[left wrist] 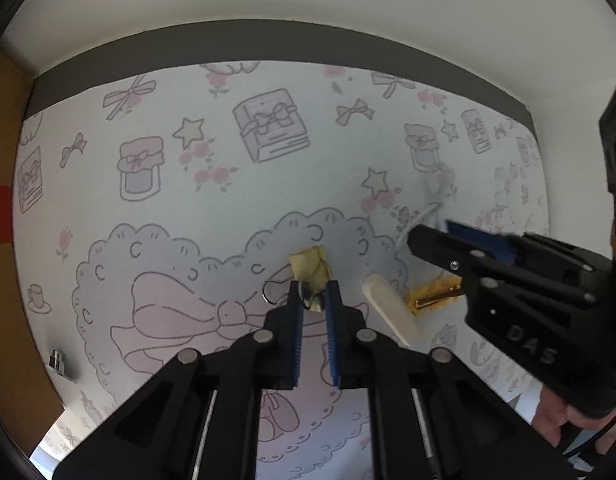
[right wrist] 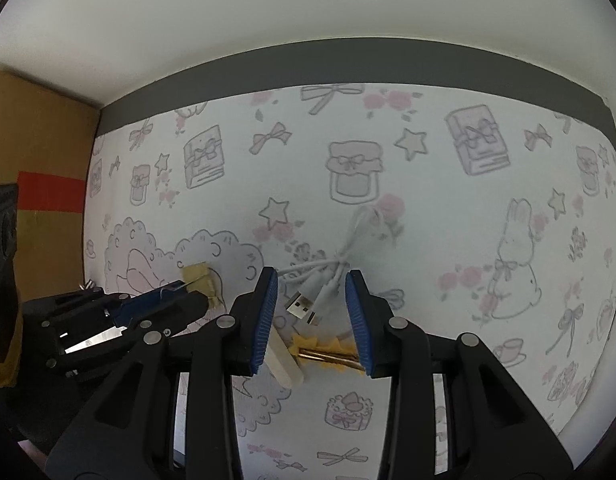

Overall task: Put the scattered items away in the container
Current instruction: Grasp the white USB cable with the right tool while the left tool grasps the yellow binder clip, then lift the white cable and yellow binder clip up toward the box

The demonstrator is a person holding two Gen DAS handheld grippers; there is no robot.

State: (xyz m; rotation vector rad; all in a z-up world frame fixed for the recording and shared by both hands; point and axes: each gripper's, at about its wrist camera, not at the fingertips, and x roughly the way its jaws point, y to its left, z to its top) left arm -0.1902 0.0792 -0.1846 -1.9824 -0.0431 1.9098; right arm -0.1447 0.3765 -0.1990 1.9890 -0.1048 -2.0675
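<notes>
Left wrist: looks down close over the counter (left wrist: 228, 200), facing the wall.
Right wrist: same direction, just to the right.
Shared: yellow clip (left wrist: 432, 299) (right wrist: 328, 354), white bar (left wrist: 392, 310) (right wrist: 286, 364).

Patterned tablecloth (right wrist: 428, 208) below a white wall (right wrist: 308, 8), cardboard box (right wrist: 36, 128) alongside.

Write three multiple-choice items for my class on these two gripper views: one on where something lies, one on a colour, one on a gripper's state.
1. Where does the white cable lie?
A. On the patterned cloth, ahead of the right gripper
B. Inside the cardboard box
C. Held by the left gripper

2. What colour are the gripper pads?
A. Red
B. Blue
C. Green

3. How is the left gripper set?
A. Wide open over bare cloth
B. Out of view
C. Closed down on a small yellow item

Answers: 1 A, the cable sits loose on the cloth between the open jaws; 2 B, both views show blue ribbed pads; 3 C, its jaws stand narrow around the yellow piece.
</notes>
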